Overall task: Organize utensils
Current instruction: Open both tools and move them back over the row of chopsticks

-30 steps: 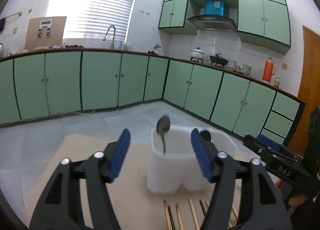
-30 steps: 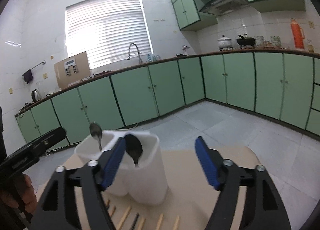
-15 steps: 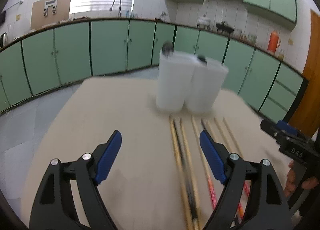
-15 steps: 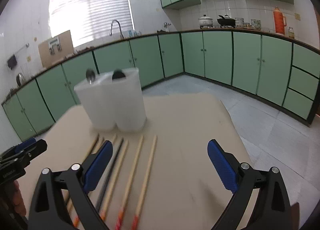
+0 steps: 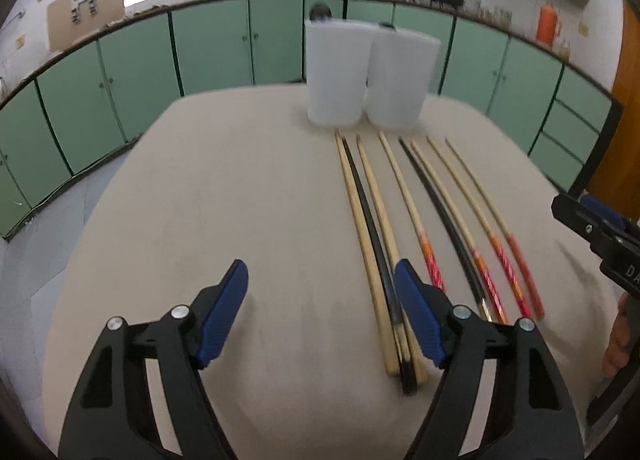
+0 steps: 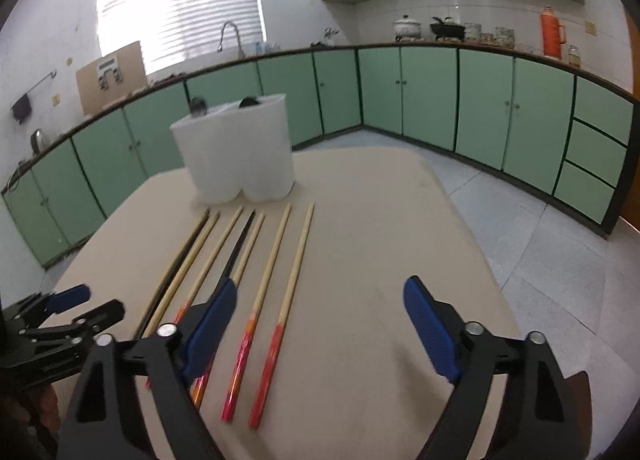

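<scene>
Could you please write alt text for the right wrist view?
Open right gripper hovers empty over a beige table where chopsticks lie side by side before a white utensil holder with two spoons; green kitchen cabinets behind.

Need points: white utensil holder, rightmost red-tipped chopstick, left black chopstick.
white utensil holder [image 6: 236, 156], right wrist view, front wall.
rightmost red-tipped chopstick [image 6: 294, 284], right wrist view, bare wooden shaft.
left black chopstick [image 5: 370, 220], left wrist view, mid-shaft.
</scene>
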`<state>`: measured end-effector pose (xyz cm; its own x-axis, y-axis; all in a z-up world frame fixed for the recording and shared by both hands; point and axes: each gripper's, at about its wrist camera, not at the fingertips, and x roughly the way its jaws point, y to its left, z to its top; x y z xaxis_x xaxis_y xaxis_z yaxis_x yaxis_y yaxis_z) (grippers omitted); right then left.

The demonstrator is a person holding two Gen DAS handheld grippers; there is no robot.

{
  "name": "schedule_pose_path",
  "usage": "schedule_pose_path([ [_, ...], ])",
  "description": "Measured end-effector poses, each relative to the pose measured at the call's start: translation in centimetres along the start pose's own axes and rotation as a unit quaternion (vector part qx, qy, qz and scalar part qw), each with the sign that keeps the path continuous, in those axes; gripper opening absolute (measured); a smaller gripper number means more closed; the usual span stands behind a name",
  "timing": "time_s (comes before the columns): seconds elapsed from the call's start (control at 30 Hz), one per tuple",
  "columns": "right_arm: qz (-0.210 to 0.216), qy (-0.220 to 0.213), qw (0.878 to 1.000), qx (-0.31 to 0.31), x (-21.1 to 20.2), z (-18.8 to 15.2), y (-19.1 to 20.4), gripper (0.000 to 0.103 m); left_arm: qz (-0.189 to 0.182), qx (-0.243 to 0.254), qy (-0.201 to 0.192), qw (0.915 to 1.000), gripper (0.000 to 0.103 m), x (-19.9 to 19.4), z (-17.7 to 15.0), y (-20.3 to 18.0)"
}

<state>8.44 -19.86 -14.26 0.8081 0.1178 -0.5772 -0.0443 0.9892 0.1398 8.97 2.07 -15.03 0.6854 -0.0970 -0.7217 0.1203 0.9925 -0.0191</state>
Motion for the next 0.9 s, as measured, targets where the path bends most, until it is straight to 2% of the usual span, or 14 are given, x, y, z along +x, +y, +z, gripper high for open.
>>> schedule_pose_path([
  [0.2, -0.004, 0.000, 1.000, -0.002, -1.0, -1.0, -0.2, 0.075, 0.004, 0.006, 0.021, 0.9998, 0.067, -0.2, -1.3, -0.1],
  [0.27, -0.005, -0.001, 1.000, -0.005, -1.1, -1.1, -0.2, 0.075, 0.006, 0.011, 0.029, 0.9995, 0.064, 0.0, -1.6, -0.3],
  [0.5, -0.004, -0.001, 1.000, -0.015, -1.4, -1.5, 0.2, 0.075, 0.006, 0.017, 0.032, 0.9993, 0.064, 0.1, -1.6, -0.8],
  [0.6, -0.002, 0.002, 1.000, -0.019, -1.3, -1.6, 0.3, 0.075, -0.006, 0.015, 0.041, 0.9990, 0.061, 0.4, -1.5, -1.1],
  [0.67, -0.001, 0.003, 1.000, -0.021, -1.3, -1.6, 0.4, 0.075, 0.001, 0.023, 0.048, 0.9986, 0.059, 0.7, -1.6, -1.6],
  [0.77, -0.001, 0.003, 1.000, -0.021, -1.3, -1.7, 0.4, 0.075, 0.004, 0.020, 0.047, 0.9987, 0.050, 0.6, -1.5, -1.5],
  [0.87, 0.001, 0.006, 1.000, -0.023, -1.3, -1.7, 0.4, 0.075, 0.008, 0.014, 0.046, 0.9988, 0.036, 0.6, -1.4, -1.0],
  [0.9, 0.004, 0.007, 1.000, -0.024, -1.3, -1.7, 0.5, 0.075, 0.009, 0.013, 0.046, 0.9988, 0.029, 0.5, -1.4, -0.9],
])
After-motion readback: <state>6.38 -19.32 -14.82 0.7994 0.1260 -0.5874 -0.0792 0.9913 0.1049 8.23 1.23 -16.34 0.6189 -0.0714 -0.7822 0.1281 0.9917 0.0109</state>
